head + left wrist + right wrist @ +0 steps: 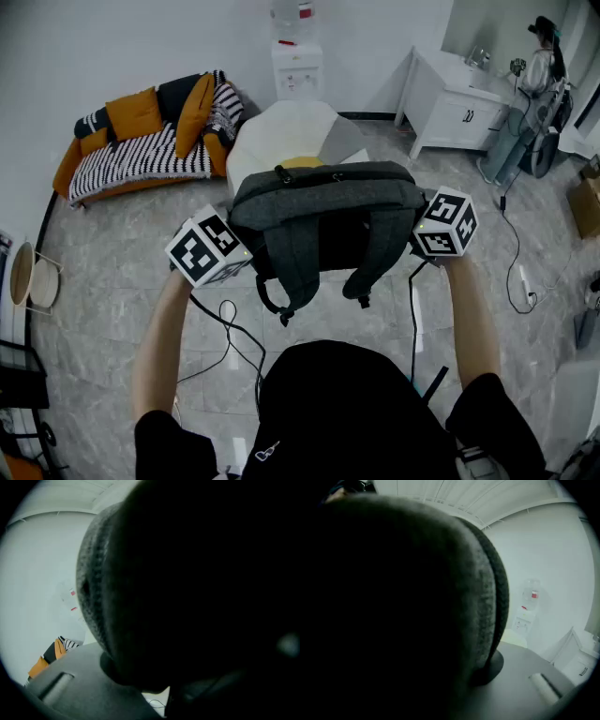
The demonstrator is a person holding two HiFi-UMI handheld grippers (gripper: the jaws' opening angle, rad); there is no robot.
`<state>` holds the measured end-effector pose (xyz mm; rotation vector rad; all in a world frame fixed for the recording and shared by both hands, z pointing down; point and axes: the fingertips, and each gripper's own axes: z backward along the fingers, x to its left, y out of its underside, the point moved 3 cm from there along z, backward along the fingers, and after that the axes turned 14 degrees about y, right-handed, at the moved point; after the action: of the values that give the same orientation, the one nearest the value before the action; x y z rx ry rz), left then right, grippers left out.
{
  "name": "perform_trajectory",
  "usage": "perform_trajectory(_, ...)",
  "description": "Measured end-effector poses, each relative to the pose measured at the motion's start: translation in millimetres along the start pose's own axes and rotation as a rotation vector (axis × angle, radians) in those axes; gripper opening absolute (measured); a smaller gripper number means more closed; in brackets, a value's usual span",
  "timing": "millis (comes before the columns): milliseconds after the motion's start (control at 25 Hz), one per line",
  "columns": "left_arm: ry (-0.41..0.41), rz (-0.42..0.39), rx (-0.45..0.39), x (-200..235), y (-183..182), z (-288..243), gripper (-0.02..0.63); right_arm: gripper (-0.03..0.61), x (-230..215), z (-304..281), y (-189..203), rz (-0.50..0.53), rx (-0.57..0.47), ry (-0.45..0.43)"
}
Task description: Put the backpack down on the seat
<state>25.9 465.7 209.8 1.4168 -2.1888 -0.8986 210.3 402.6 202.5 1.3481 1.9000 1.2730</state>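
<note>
A grey backpack (323, 211) hangs in the air between my two grippers, its straps dangling toward me. My left gripper (234, 242) holds its left side and my right gripper (420, 230) its right side, each shut on the fabric. Just beyond and below the backpack stands the white seat (281, 131) with a yellow cushion (302, 162). The backpack (187, 597) fills the left gripper view and rests against the lower finger (70, 691). In the right gripper view the backpack (417, 611) also blocks most of the picture, above the lower finger (534, 681).
A striped sofa (141, 150) with orange cushions stands at the back left. A water dispenser (297, 56) is by the far wall, a white cabinet (455, 103) at the back right with a person (534, 94) beside it. Cables (225, 319) lie on the tiled floor.
</note>
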Motion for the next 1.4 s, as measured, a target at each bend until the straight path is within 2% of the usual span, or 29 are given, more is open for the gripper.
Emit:
perform_trajectory(200, -0.001, 0.016, -0.008, -6.5, -1.2, -14.2, 0.114, 0.195, -5.3, 6.1, 11.3, 0.012, 0.005, 0.006)
perform_trajectory(560, -0.003, 0.012, -0.003, -22.1, -37.6, -47.6, 0.114, 0.202, -31.9, 43.8, 34.4, 0.021, 0.0, 0.004)
perform_trajectory(960, 0.014, -0.011, 0.046, -29.6, -52.1, -50.3, 0.115, 0.192, -29.6, 60.2, 45.2, 0.049, -0.05, -0.025)
perform_trajectory(1240, 0.009, 0.022, 0.046, -38.1, -46.0, -52.7, 0.115, 0.184, -24.2, 59.0, 49.9, 0.112, -0.049, -0.084)
perform_trajectory(1400, -0.02, 0.056, 0.046, -35.0, -35.6, -45.5, 0.117, 0.184, -20.2, 45.8, 45.3, 0.119, -0.051, -0.112)
